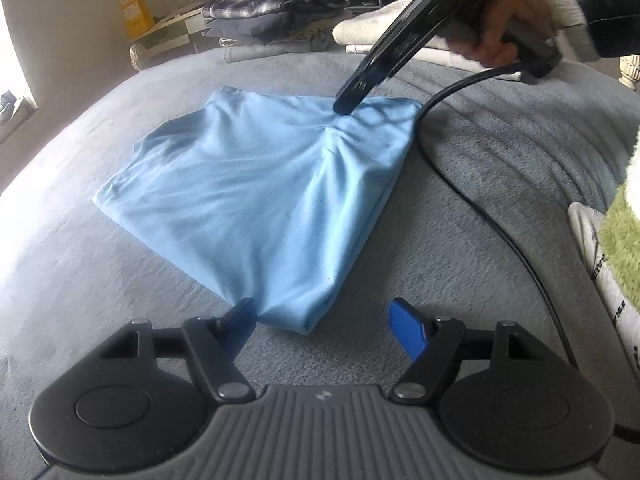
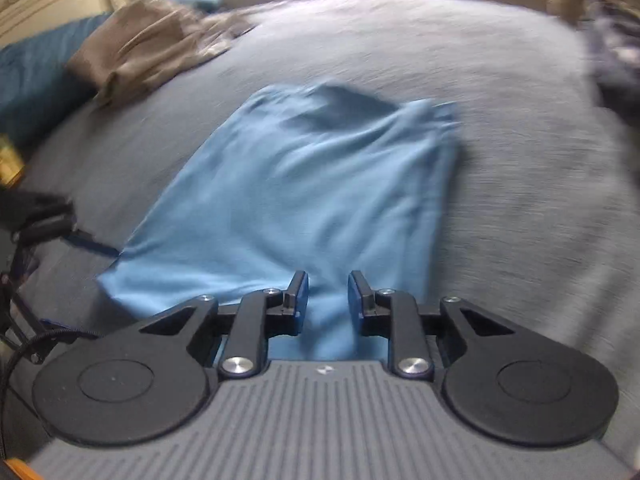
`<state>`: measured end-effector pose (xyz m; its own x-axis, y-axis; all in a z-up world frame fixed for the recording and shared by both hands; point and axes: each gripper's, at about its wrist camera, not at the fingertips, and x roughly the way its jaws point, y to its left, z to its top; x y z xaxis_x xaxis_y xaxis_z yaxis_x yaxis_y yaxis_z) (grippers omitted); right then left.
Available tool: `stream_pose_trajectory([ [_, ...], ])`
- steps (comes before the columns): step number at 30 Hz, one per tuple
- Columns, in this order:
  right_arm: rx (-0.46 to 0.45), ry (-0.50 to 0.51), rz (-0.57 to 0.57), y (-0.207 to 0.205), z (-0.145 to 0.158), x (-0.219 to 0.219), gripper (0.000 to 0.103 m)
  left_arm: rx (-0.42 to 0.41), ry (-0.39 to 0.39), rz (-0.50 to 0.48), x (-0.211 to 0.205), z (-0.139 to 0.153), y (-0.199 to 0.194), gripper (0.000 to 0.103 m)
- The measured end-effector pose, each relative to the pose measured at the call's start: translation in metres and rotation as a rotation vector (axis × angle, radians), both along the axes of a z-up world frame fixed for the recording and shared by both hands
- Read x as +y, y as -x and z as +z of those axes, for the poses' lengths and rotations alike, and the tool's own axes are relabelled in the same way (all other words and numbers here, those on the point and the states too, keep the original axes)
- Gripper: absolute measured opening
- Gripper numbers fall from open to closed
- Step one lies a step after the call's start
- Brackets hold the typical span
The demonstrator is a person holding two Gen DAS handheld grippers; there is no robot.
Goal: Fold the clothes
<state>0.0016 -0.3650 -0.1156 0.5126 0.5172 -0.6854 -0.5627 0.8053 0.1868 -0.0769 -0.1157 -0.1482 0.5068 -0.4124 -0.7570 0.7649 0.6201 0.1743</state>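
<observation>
A light blue garment [image 1: 256, 184] lies folded on the grey bedspread [image 1: 500, 152]. My left gripper [image 1: 324, 320] is open wide at its near corner, the left fingertip [image 1: 242, 312] touching the cloth edge. A hand holds my right gripper [image 1: 345, 105] tip-down on the far edge, where the cloth puckers. In the blurred right wrist view the blue garment [image 2: 312, 184] spreads ahead. My right gripper [image 2: 328, 294] has its fingers apart, with cloth showing in the gap between them.
Folded clothes [image 1: 272, 12] and a white towel [image 1: 380, 20] are stacked at the bed's far side. A black cable [image 1: 480, 220] trails right of the garment. Green-and-white fabric [image 1: 624, 232] lies at the right edge. A brown garment [image 2: 148, 44] and a blue pillow [image 2: 32, 80] sit near the headboard.
</observation>
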Motion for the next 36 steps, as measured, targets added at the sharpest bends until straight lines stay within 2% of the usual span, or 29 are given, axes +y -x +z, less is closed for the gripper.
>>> stream_pose_trajectory([
  [2, -0.001, 0.000, -0.051, 0.011, 0.003, -0.013, 0.022, -0.006, -0.003, 0.003, -0.001, 0.000, -0.001, 0.074],
  [6, -0.013, 0.009, 0.090, 0.020, -0.015, 0.036, 0.020, -0.021, -0.022, 0.002, -0.005, 0.001, 0.002, 0.074],
  [8, 0.014, 0.047, 0.114, 0.027, -0.027, 0.040, 0.020, -0.037, -0.028, -0.004, -0.005, 0.003, 0.005, 0.074],
  [11, 0.109, -0.035, 0.026, 0.036, -0.034, 0.009, 0.020, -0.061, -0.033, -0.015, -0.003, 0.006, 0.010, 0.074],
  [14, 0.144, -0.049, -0.015, 0.050, -0.024, -0.005, 0.021, -0.076, -0.010, -0.026, -0.005, 0.008, 0.006, 0.074],
  [19, 0.064, -0.102, -0.145, 0.041, -0.012, -0.011, 0.021, -0.076, 0.011, -0.062, -0.022, 0.006, 0.002, 0.074],
  [21, 0.044, -0.049, -0.157, 0.034, -0.018, -0.004, 0.021, -0.070, -0.016, -0.078, -0.026, 0.001, 0.005, 0.074],
  [24, 0.069, 0.049, -0.125, 0.039, -0.033, -0.002, 0.021, -0.071, -0.053, -0.079, -0.026, -0.006, 0.010, 0.074],
  [27, 0.115, 0.063, -0.119, 0.053, -0.030, -0.015, 0.020, -0.058, -0.047, -0.062, -0.020, -0.005, 0.011, 0.074],
  [29, 0.112, 0.056, -0.136, 0.058, -0.020, -0.024, 0.019, -0.049, -0.035, -0.043, -0.019, -0.004, 0.007, 0.074],
  [32, 0.055, -0.016, -0.179, 0.053, -0.003, -0.029, 0.019, -0.024, -0.015, -0.015, -0.020, -0.004, 0.001, 0.074],
  [36, 0.011, -0.003, -0.201, 0.034, -0.011, -0.018, 0.020, -0.013, -0.022, -0.010, -0.020, -0.003, 0.001, 0.074],
])
